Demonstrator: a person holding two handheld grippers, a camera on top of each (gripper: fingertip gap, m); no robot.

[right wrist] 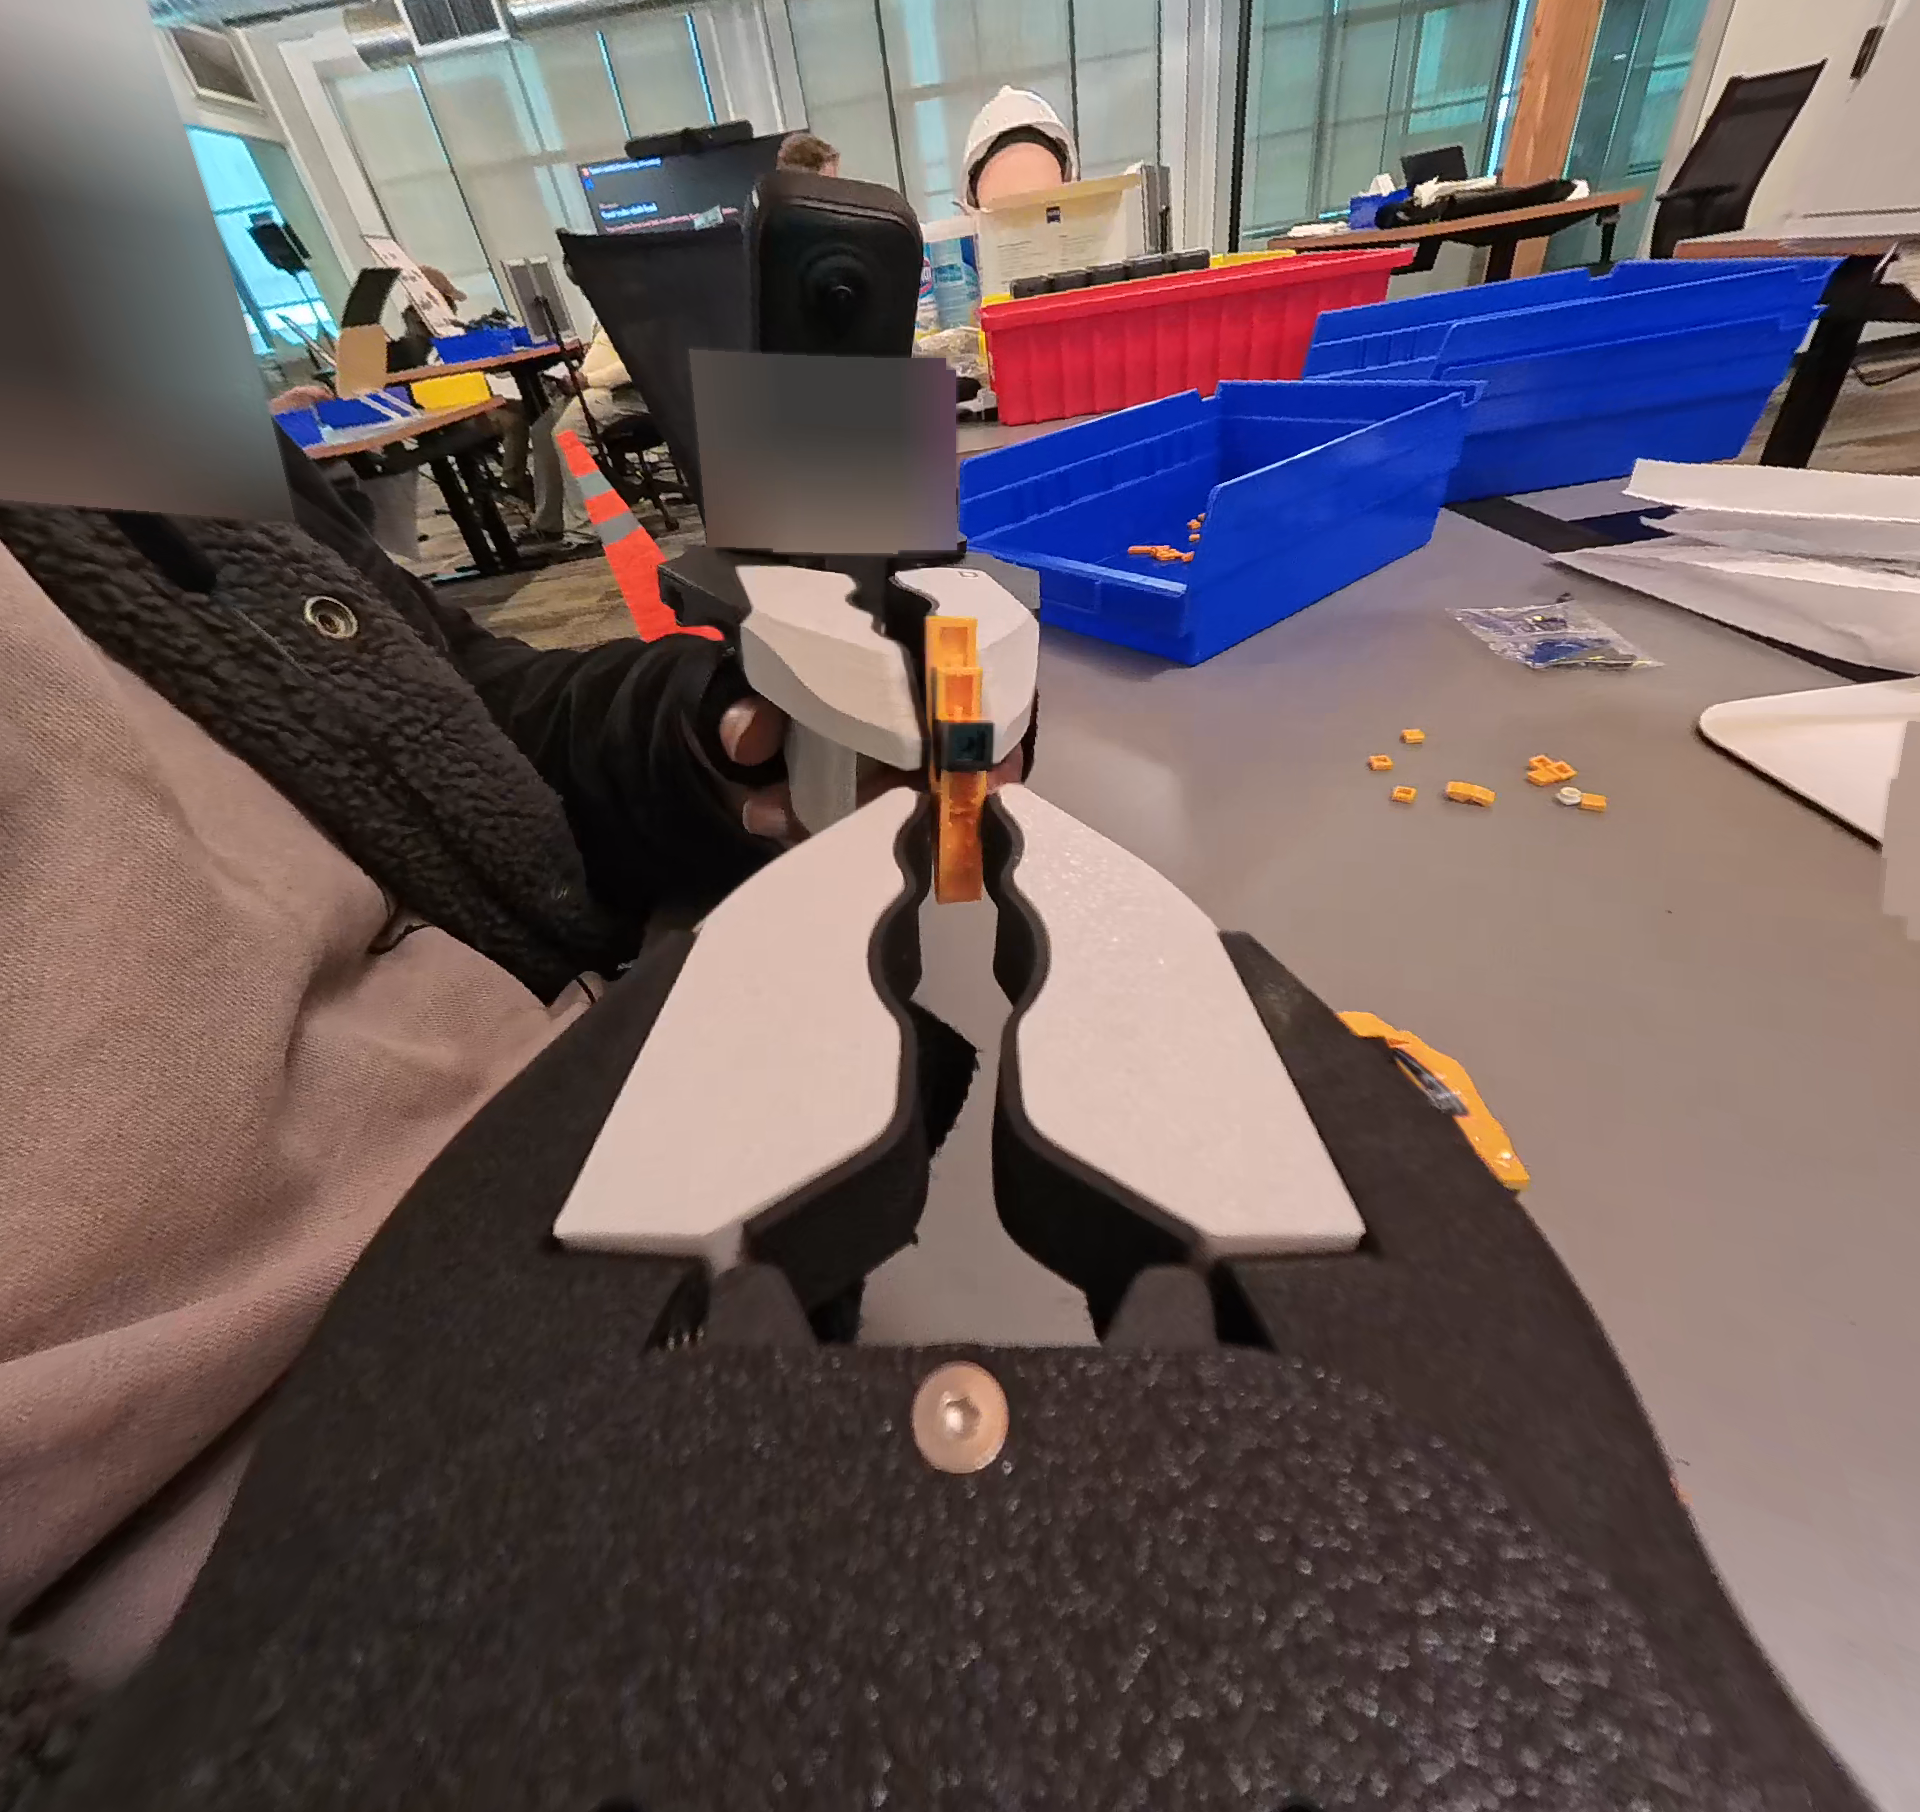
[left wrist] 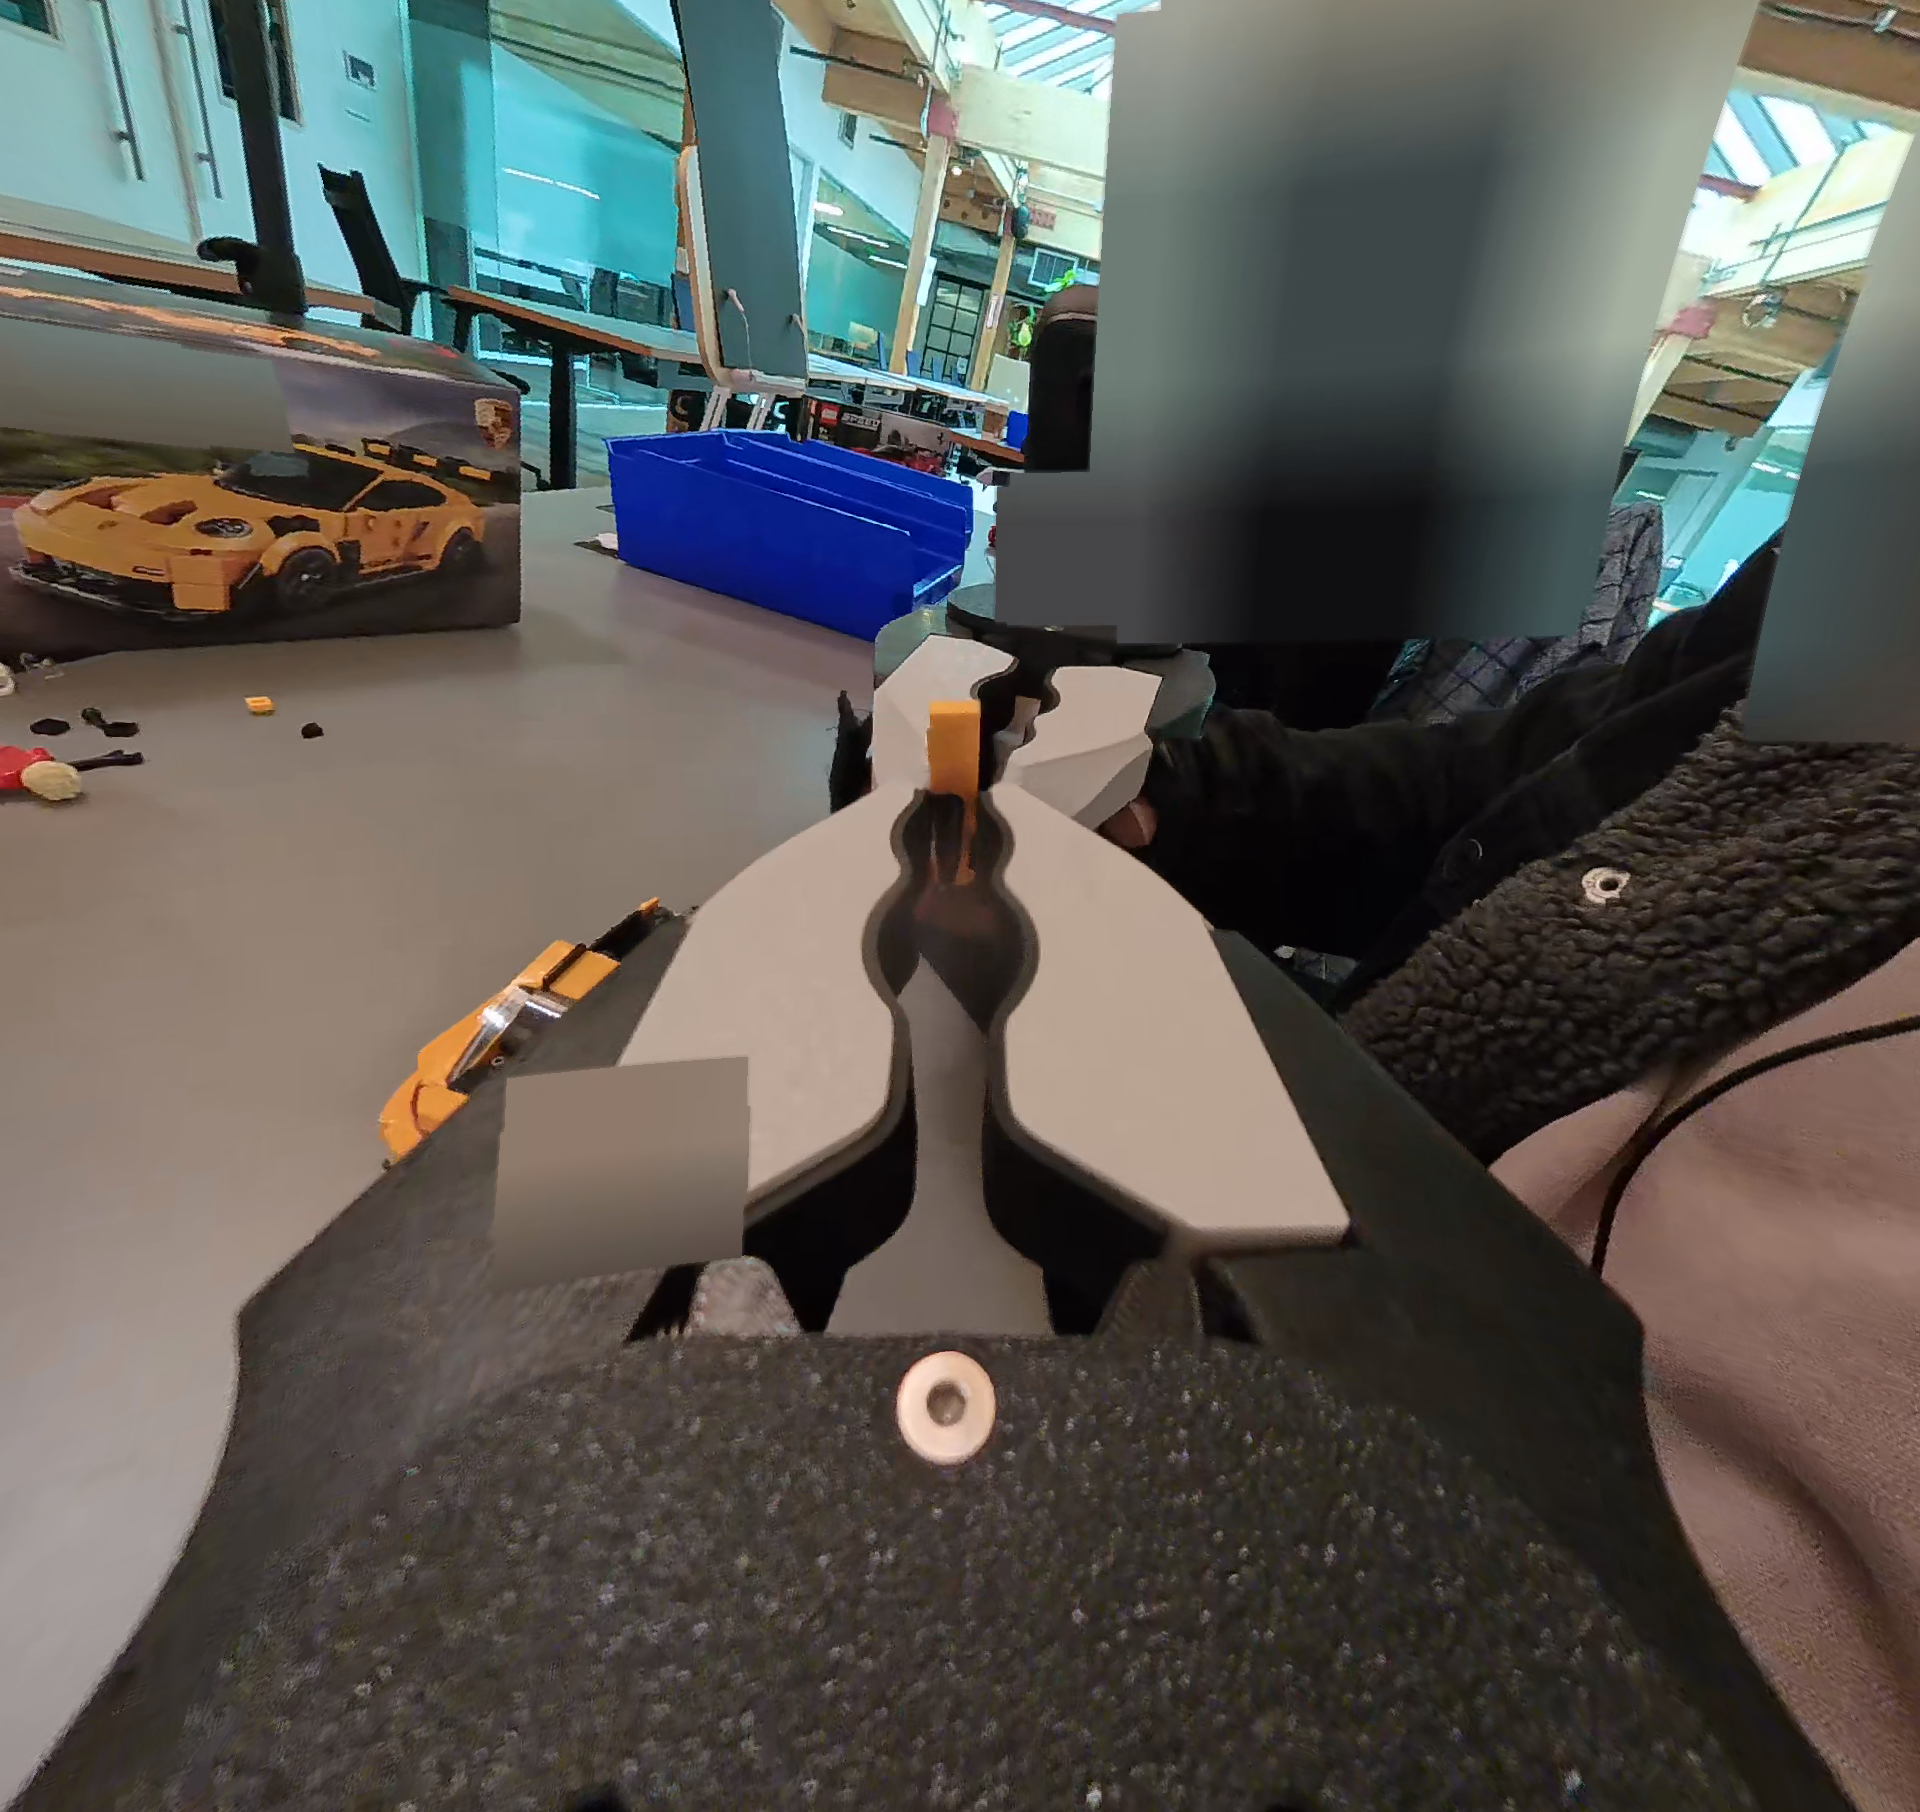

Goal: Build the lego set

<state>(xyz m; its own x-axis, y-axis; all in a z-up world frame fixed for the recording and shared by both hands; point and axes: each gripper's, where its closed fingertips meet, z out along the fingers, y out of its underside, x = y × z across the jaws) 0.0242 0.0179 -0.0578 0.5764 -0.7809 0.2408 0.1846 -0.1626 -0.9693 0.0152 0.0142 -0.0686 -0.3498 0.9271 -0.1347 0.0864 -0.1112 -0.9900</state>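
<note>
Both grippers meet tip to tip above the counter (right wrist: 1455, 931): left gripper (left wrist: 951, 796) and right gripper (right wrist: 958, 806) each closed on one orange brick assembly (right wrist: 956, 827); loose orange pieces (right wrist: 1475, 791) lie unused.

Orange brick piece (right wrist: 957, 832), blue bin (right wrist: 1226, 505)

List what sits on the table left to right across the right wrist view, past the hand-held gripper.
Orange piece in the hand-held gripper → blue bin → loose orange bits → clear bag → white papers.
</note>
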